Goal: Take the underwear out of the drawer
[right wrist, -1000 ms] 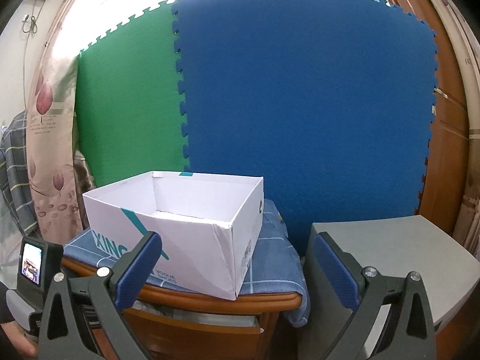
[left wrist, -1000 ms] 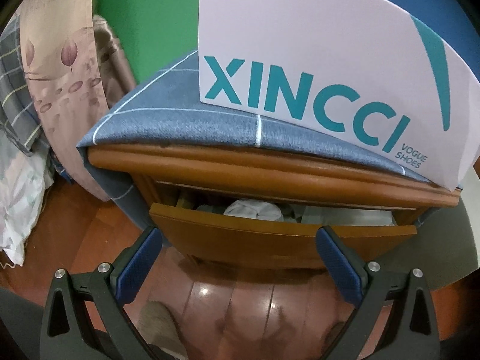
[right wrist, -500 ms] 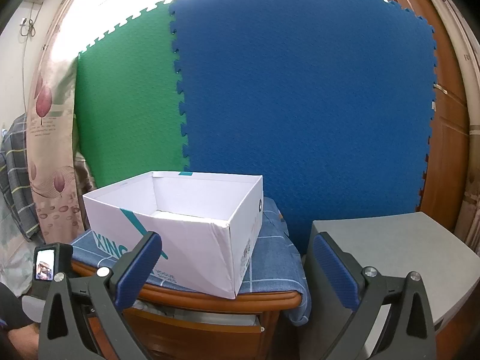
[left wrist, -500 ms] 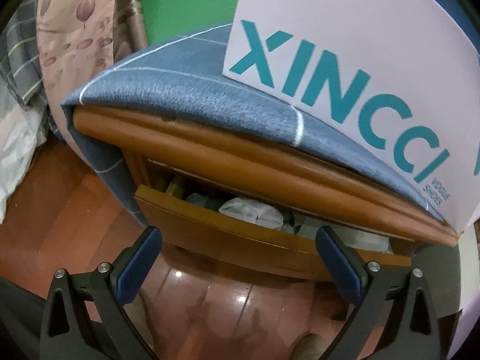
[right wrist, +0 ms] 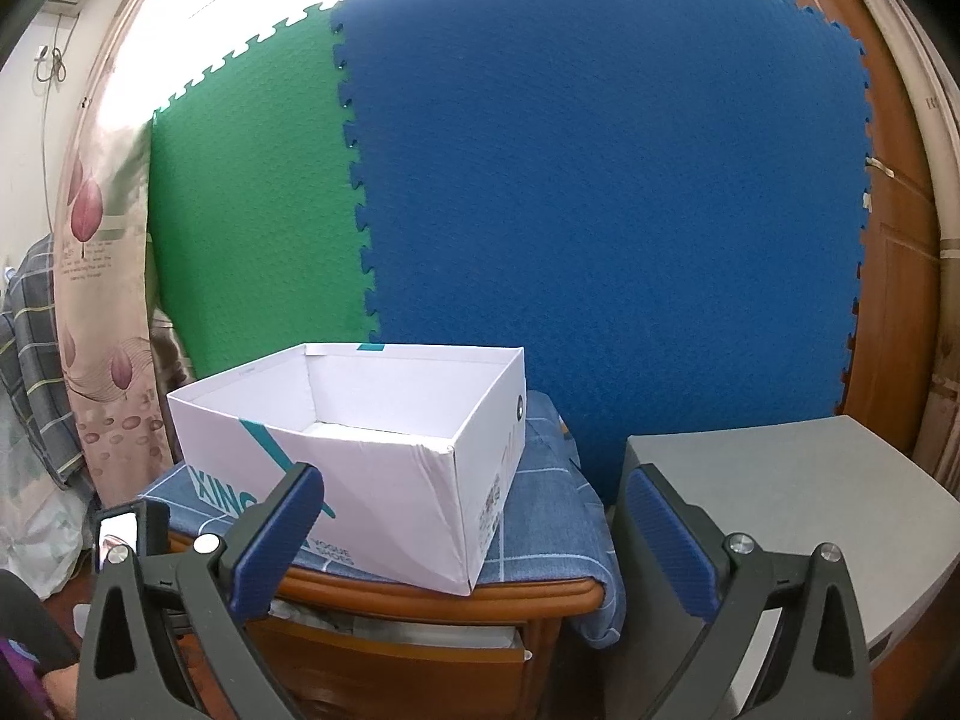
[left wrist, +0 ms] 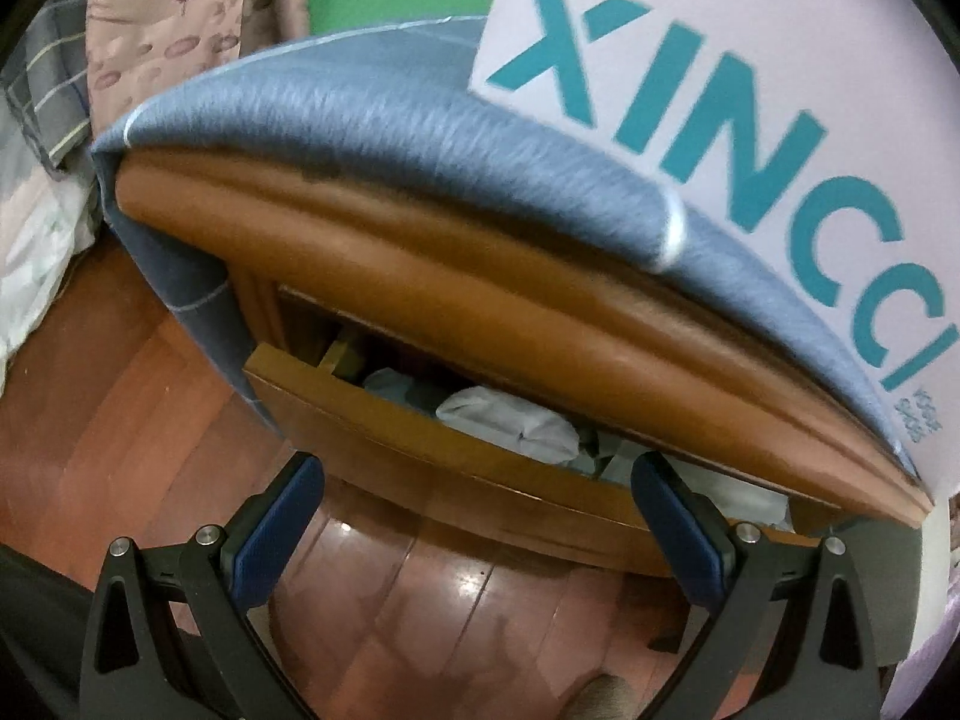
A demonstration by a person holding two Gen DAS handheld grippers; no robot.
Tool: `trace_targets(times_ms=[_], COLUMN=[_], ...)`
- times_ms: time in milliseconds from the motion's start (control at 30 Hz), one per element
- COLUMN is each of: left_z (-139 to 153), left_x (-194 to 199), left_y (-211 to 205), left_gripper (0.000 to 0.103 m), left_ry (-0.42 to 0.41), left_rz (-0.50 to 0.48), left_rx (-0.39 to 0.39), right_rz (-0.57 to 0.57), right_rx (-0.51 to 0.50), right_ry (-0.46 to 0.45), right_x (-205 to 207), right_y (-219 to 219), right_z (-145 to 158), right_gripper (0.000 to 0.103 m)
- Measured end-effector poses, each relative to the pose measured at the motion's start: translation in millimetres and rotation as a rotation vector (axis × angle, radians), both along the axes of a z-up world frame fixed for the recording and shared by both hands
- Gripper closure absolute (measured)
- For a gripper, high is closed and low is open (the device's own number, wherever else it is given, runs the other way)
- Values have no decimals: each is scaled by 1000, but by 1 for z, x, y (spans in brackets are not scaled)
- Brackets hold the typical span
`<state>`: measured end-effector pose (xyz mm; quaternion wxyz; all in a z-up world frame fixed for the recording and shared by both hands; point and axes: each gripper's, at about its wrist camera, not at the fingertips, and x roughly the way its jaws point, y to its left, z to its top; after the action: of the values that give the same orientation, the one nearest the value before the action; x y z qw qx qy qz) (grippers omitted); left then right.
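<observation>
A wooden drawer (left wrist: 432, 450) of the nightstand stands partly pulled out. Folded white and grey underwear (left wrist: 510, 420) shows in the gap under the cabinet top. My left gripper (left wrist: 474, 516) is open, just in front of the drawer's front panel, and holds nothing. In the right wrist view the same drawer (right wrist: 420, 654) shows a strip of pale cloth (right wrist: 384, 624) at the bottom. My right gripper (right wrist: 474, 528) hangs open and empty, higher up and further back, facing the nightstand top.
A white XINCCI shoe box (right wrist: 360, 456) (left wrist: 750, 120), open on top, sits on the blue checked cloth (left wrist: 390, 138) over the nightstand. A grey cabinet (right wrist: 780, 510) stands to the right. Curtains and bedding (left wrist: 120, 60) hang at left. Green and blue foam mats (right wrist: 570, 210) cover the wall.
My left gripper has moved closer to the drawer and swung left and lower, so the view tilts. The right gripper has barely moved. The drawer looks open as before.
</observation>
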<state>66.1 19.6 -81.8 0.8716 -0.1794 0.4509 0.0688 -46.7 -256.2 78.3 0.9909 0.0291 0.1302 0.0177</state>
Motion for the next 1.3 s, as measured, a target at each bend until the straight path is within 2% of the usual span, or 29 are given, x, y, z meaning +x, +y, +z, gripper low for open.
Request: trace_targets(times_ms=[267,700,800,967,1000,1033,1167,1300], left_z=[-21,-56,-62,-68,-69,-66,-59,-55], left_x=[7,11,7,3,2,7,6,0], left_y=[13,36,41,44,45,47,40,39], left_gripper=[2,9,15,20,22,29,40,43], left_ry=[48,80,67,58,54,48,52,51], left_rz=[74,222,279,324,330,330,358,367], left_rx=[-92,-314,-370,-408,-429,-446,-444,-442], right_rz=[3,13,17,23,24,28,34,31], right_rx=[19,52,54,58,60,63,64,66], right_ry=[6,17,21,25,28,33,41,43], right_x=[-1,0,1,1,2,3,3,3], right_y=[-4,-10,-11,-12,-13,-13,-12,-13], right_z=[1,0,0,0,0,-1,-1,-1], right_gripper=[0,0,0,0,0,0,0,0])
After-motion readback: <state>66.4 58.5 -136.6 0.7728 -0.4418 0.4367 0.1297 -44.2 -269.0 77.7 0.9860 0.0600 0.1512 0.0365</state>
